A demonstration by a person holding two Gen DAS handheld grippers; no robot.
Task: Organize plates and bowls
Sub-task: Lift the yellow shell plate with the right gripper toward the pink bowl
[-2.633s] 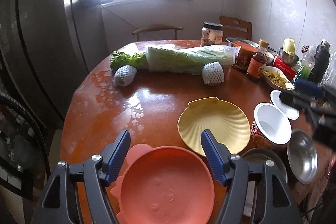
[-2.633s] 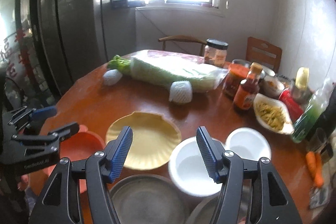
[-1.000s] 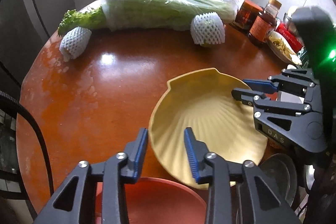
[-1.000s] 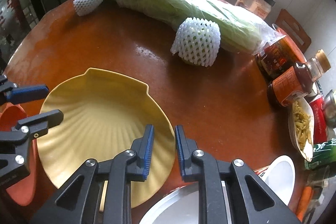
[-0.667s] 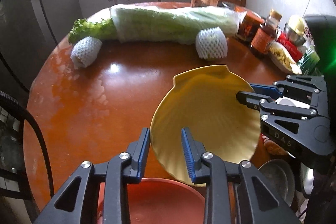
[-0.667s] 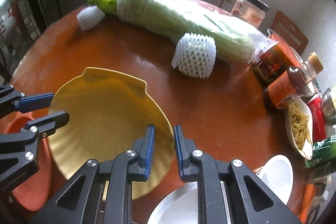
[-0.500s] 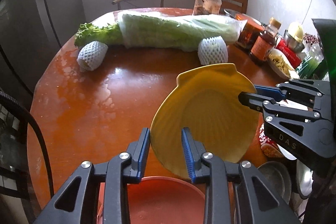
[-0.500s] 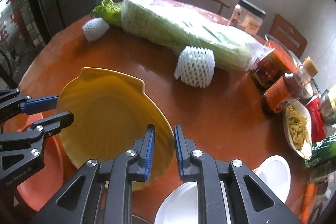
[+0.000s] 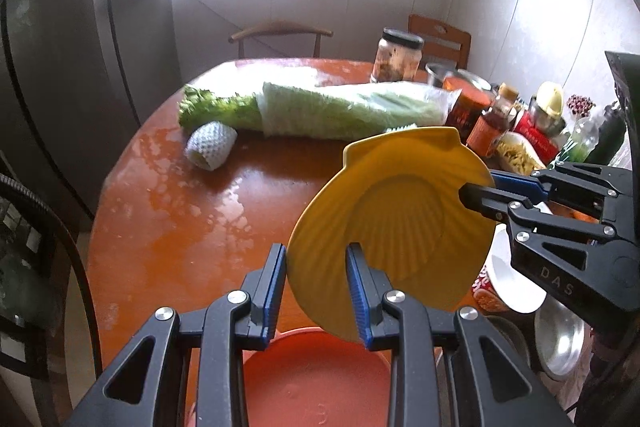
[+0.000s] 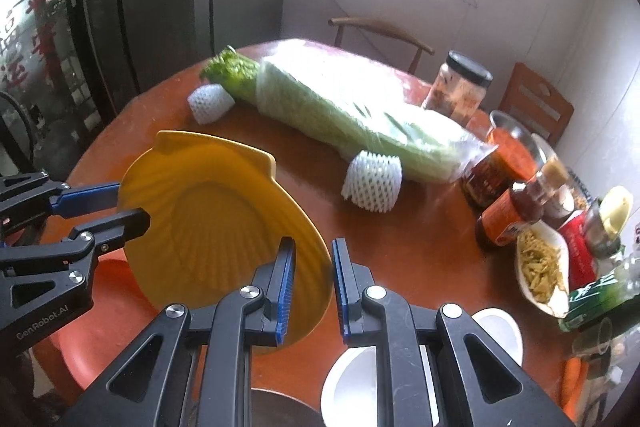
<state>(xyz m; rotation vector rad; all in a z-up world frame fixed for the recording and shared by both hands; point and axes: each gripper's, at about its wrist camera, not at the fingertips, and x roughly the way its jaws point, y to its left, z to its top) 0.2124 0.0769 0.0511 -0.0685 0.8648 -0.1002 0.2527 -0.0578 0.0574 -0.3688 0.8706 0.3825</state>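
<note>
Both grippers, left gripper [image 9: 316, 283] and right gripper [image 10: 313, 285], pinch opposite rims of the yellow shell plate [image 9: 394, 227], held tilted in the air above the orange plate [image 9: 316, 379] (thin rim grips). Uneven pulling could twist it loose.

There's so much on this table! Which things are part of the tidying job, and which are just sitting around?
Part of the job: yellow shell plate, orange plate, white bowl, steel bowl.

Just lying about: wrapped cabbage, sauce bottle, jar.
</note>
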